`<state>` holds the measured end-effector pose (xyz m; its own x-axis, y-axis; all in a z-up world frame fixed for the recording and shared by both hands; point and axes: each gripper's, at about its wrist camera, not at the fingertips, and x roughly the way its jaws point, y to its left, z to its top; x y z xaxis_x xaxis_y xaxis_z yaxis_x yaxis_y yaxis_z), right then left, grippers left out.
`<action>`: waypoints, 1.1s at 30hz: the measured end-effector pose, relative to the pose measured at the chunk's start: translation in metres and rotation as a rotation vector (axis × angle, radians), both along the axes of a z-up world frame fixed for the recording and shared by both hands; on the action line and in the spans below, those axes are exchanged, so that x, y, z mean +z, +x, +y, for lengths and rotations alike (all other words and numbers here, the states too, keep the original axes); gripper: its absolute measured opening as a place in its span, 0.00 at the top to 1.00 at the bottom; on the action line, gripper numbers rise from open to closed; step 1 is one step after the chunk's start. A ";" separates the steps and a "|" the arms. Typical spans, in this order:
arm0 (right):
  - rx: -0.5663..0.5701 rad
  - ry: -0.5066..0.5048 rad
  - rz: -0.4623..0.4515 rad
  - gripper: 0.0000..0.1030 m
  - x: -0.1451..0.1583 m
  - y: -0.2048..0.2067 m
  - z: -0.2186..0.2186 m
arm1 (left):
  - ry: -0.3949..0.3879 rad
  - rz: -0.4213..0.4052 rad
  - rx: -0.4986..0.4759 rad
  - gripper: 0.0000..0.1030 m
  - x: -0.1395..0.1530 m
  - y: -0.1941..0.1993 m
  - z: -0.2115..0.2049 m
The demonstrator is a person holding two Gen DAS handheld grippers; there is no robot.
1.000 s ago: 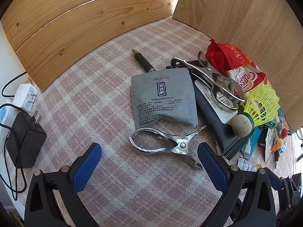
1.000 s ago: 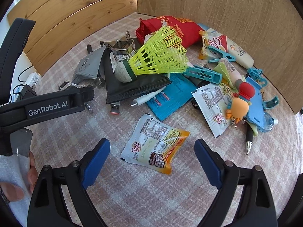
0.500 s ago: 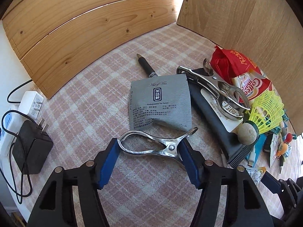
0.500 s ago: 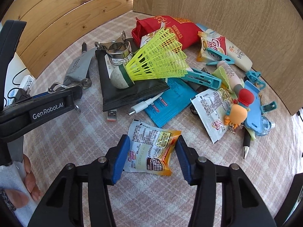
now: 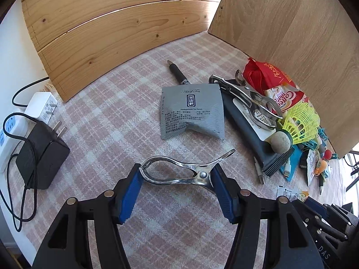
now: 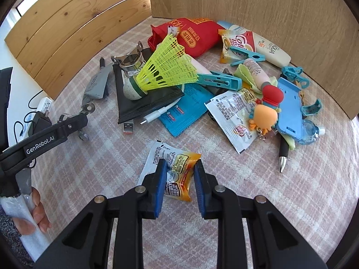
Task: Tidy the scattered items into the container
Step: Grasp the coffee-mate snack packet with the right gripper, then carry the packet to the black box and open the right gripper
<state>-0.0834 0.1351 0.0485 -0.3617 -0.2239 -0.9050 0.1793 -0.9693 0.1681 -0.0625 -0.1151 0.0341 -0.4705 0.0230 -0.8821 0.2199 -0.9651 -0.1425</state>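
My left gripper [image 5: 176,180] is shut on a silver metal clip [image 5: 179,172], held sideways between the blue pads just above the checked cloth. My right gripper [image 6: 179,179] is shut on a white and orange Coffee-mate sachet [image 6: 174,170] that bends between its pads. A grey tea sachet [image 5: 191,111] and a black pen [image 5: 178,72] lie beyond the left gripper. The left gripper's arm [image 6: 51,134] shows at the left of the right wrist view. No container shows in either view.
A pile lies to the right: yellow shuttlecock [image 6: 165,74], black pouch [image 6: 145,103], red bag [image 6: 188,35], blue sachet [image 6: 184,114], teal pegs [image 6: 219,79], orange figure [image 6: 264,116], second metal clip [image 5: 249,99]. Wooden boards [image 5: 107,29] stand behind. Black charger [image 5: 41,152] and power strip sit left.
Both grippers closed: the left on the metal clip, the right on the Coffee-mate sachet. The left has lifted the clip a little off the cloth.
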 end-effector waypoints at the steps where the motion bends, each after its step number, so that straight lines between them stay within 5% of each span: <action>1: 0.000 -0.002 -0.001 0.77 0.000 0.003 0.003 | -0.006 0.004 -0.003 0.43 0.002 0.004 0.000; 9: -0.015 -0.024 0.036 0.77 0.025 0.021 0.019 | -0.009 0.029 -0.026 0.43 0.020 0.009 -0.007; 17: -0.060 -0.005 0.115 0.77 0.051 0.031 0.026 | -0.021 0.086 -0.133 0.43 0.038 -0.006 0.038; 33: -0.545 0.104 0.144 0.77 0.094 0.161 0.273 | 0.065 0.198 -0.641 0.43 0.108 0.103 0.295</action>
<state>0.0777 0.4082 0.1422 -0.5216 0.1170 -0.8451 -0.3369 -0.9383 0.0780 0.0401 0.1797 0.1424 -0.4987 0.4020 -0.7679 -0.4299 -0.8840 -0.1836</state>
